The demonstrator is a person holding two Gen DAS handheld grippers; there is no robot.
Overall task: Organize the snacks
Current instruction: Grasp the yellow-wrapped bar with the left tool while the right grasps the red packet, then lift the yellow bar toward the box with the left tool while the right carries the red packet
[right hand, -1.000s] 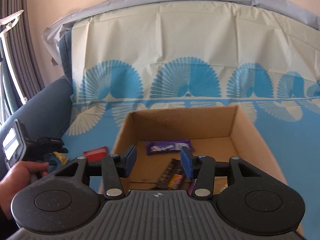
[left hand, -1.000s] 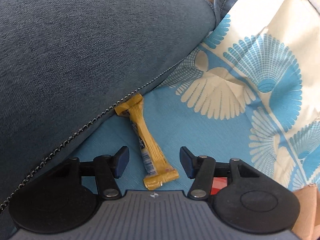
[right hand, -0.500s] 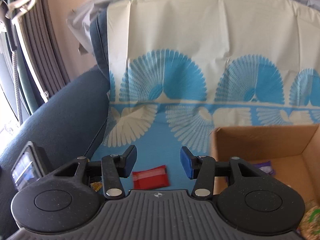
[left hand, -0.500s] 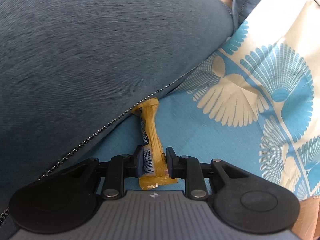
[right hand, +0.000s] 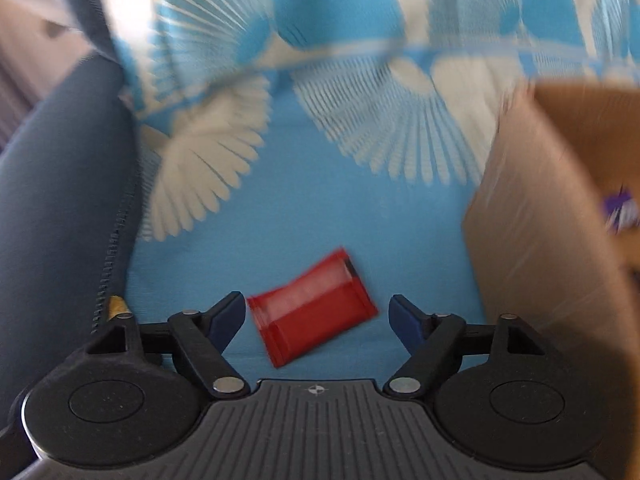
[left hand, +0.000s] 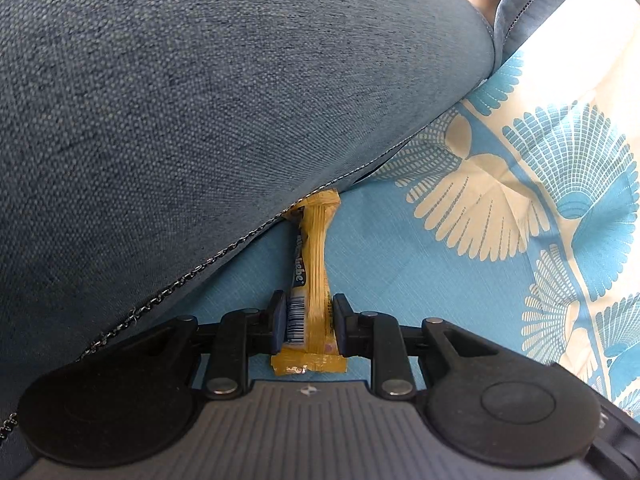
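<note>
A long yellow snack bar (left hand: 314, 264) lies on the blue patterned cloth (left hand: 400, 264), its far end tucked under the sofa arm's seam. My left gripper (left hand: 308, 320) is shut on the bar near its close end, pads pressing both sides. In the blurred right wrist view a flat red snack packet (right hand: 312, 308) lies on the cloth, just beyond my right gripper (right hand: 316, 316). That gripper's jaws are opening, standing wide on either side of the packet without touching it. A cardboard box (right hand: 532, 216) stands to the right, with a purple wrapper (right hand: 618, 208) inside.
The dark blue sofa arm (left hand: 200, 100) bulges over the cloth's left edge, also seen as the sofa arm (right hand: 60, 184) in the right wrist view. The box's near wall stands close to my right gripper's right finger. The cloth rises up the sofa back behind.
My left gripper closed onto the yellow bar and has held it since. My right gripper swung left and down from over the box to the red packet, and its jaws widened.
</note>
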